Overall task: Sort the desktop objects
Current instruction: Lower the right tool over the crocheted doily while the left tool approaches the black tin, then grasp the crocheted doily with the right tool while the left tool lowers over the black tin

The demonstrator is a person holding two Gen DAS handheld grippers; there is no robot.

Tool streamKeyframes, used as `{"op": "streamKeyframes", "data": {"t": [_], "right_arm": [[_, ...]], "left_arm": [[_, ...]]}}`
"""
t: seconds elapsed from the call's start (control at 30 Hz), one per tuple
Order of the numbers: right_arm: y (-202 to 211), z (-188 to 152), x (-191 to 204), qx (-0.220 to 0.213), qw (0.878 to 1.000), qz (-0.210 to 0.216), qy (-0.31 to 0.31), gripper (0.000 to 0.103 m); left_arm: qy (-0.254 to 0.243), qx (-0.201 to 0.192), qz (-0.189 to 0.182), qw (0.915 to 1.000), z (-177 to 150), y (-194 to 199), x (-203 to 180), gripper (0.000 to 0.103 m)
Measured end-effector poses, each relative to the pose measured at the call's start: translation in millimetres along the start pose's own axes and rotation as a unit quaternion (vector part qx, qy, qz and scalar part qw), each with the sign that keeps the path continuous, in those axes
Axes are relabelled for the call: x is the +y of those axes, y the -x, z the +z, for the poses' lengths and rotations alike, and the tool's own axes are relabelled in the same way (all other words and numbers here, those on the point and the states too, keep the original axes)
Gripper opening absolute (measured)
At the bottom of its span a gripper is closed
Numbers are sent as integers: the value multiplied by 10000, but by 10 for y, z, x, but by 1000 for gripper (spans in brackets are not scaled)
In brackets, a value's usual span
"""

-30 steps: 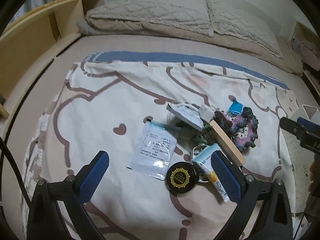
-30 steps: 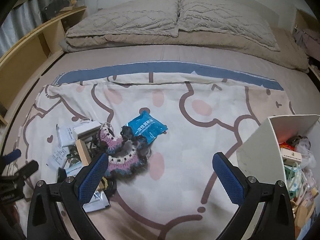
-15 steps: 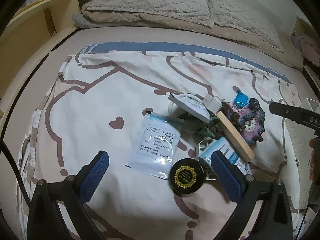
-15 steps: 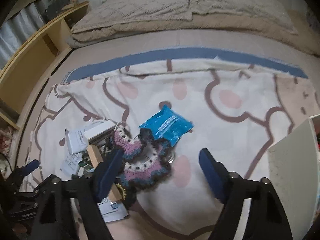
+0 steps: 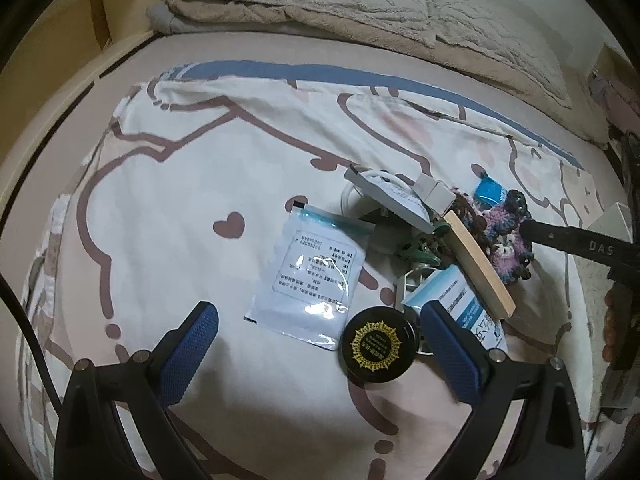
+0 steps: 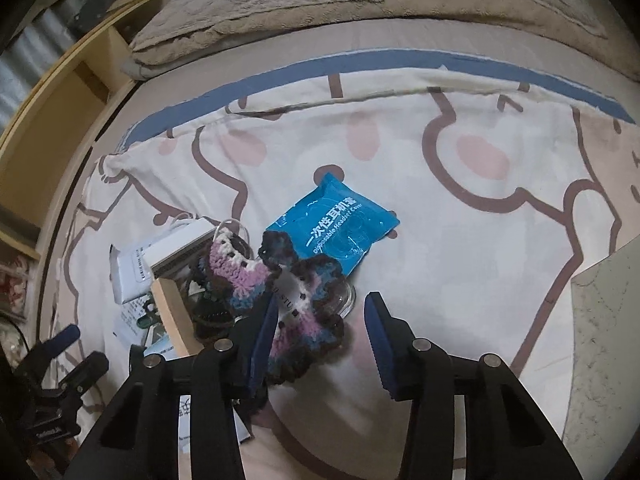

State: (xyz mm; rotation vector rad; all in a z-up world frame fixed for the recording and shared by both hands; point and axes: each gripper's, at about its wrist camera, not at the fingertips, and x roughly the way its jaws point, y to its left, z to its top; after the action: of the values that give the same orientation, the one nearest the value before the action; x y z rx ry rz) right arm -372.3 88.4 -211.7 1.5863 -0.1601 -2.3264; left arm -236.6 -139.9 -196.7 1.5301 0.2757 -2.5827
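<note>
Right tongs (image 6: 320,340) gaped astride crochet piece (image 6: 288,292) | left tongs (image 5: 316,348) gaped, black jar (image 5: 378,345) between tips

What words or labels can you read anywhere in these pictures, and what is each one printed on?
"一次性耳机套" and "Disposable Headset Cover": blue packet.
"DAS": black arm of the right gripper, cut off at the edge.
"STU": tag showing through the crochet piece, partly hidden.
White pouch: printed label, upside down, too small to read.
Black round tin: gold emblem, text too small.
White-and-blue tube: print blurred.
</note>
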Motion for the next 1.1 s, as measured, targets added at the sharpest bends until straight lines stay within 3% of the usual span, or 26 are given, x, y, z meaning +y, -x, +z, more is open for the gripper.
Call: {"op": "streamKeyframes", "data": {"t": [0.23,0.43,0.63,1.1], "right_arm": [[-87,-17,37,110,9999,51,74,13],[-10,-107,146,142,9980,-131,595,10],[141,-271,145,241,9970,34,730,9],[491,-967,78,464,9895,171,1355,8]], "left_arm": [[-68,55,-80,9999,-41,-25,-46,101],[-233,127,-14,9996,-69,-91,-84,97],[-364,176,-45,9992,-90,-159,-143,95],[-1001,6,-324,9944,-262,-197,-432,87]]}}
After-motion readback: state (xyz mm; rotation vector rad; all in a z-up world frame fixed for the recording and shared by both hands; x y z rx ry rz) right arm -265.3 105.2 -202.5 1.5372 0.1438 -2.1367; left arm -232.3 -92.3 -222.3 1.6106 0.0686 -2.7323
